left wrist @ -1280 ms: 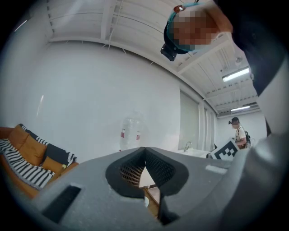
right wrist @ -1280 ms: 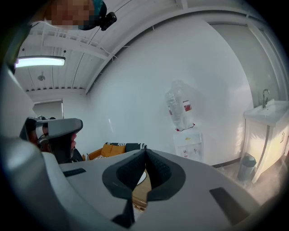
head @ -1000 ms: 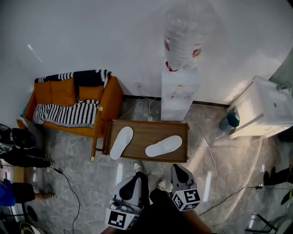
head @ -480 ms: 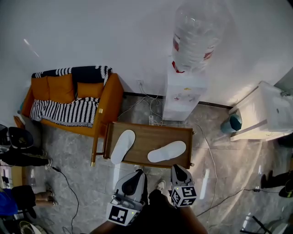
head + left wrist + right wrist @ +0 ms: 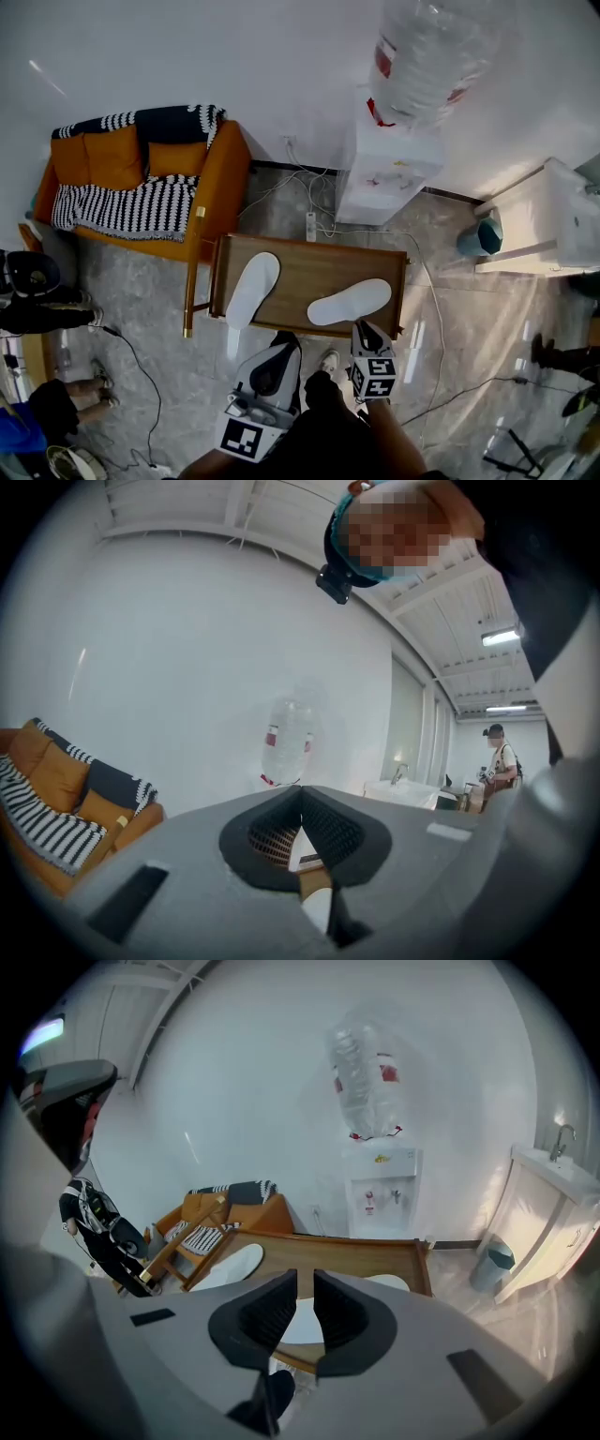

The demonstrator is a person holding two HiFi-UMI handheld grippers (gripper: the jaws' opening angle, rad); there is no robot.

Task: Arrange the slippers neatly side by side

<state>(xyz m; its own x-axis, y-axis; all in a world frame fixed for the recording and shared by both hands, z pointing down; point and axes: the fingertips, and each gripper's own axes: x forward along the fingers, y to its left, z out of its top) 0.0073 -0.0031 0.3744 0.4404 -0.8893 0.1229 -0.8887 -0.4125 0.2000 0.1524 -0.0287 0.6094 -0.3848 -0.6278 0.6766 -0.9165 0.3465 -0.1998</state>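
Note:
Two white slippers lie apart on the low wooden table (image 5: 314,265). The left slipper (image 5: 253,288) points away from me at a slight slant, and the right slipper (image 5: 350,302) lies almost crosswise. My left gripper (image 5: 277,345) hangs shut and empty over the floor, short of the table's near edge. My right gripper (image 5: 365,329) is at the near edge, just in front of the right slipper. Its jaws are opening, with a narrow gap and nothing between them. In the right gripper view both the left slipper (image 5: 228,1265) and the right slipper (image 5: 392,1282) show beyond the right gripper (image 5: 305,1283).
An orange sofa (image 5: 141,183) with a striped throw stands left of the table. A water dispenser (image 5: 389,169) with a bottle is behind it, and cables (image 5: 300,211) lie on the floor. A white cabinet (image 5: 553,225) and a teal bin (image 5: 476,236) are at the right. My shoes (image 5: 328,361) are by the table.
The view has shifted forward, so the table sits lower and nearer. My right gripper has moved up to the table's near edge. The slippers have not moved.

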